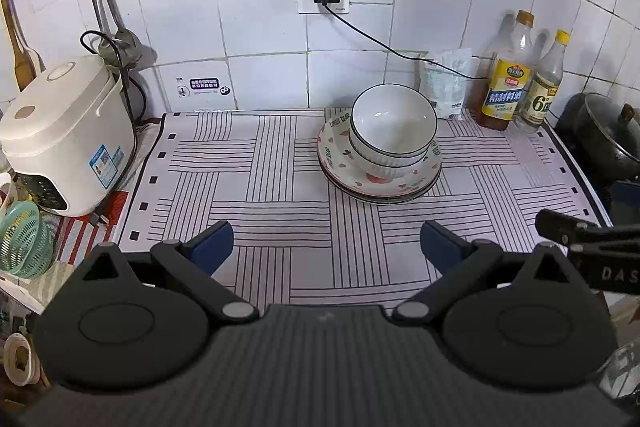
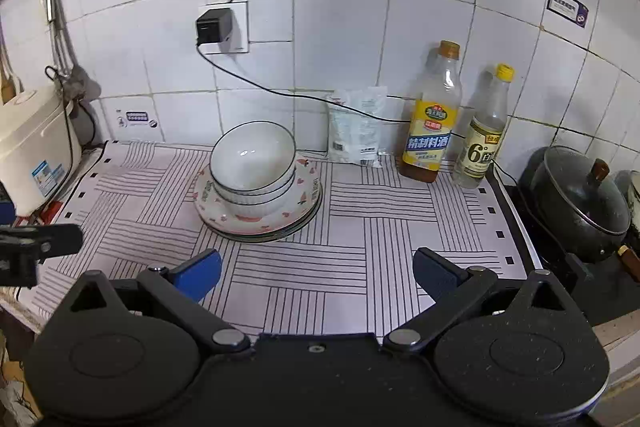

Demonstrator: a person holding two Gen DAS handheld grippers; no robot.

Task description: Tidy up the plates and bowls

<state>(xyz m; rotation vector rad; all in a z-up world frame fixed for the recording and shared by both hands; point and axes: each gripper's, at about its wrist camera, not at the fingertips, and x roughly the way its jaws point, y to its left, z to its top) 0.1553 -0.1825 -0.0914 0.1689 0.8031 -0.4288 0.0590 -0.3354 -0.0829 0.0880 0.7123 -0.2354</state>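
Stack of white ribbed ceramic bowls (image 1: pixel 394 131) nested on strawberry-print round plates (image 1: pixel 380 179), sitting toward back of striped-cloth counter (image 1: pixel 256 187). Left tool (image 1: pixel 327 247) wide open, empty; stack ahead, slightly right. Right tool (image 2: pixel 316 275) wide open, empty; stack ahead-left. Neither clearly nearer; both well short.

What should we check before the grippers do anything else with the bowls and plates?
1. Bowls nested together: ok, stacked on the plates.
2. Plates piled flat on the mat: ok.
3. Left gripper holding nothing: ok, open above the mat.
4. Right gripper holding nothing: ok, open.
5. Bottles away from the stack: ok, they stand apart by the wall.
6. How many plates lie in the pile: cannot tell, the edges overlap.
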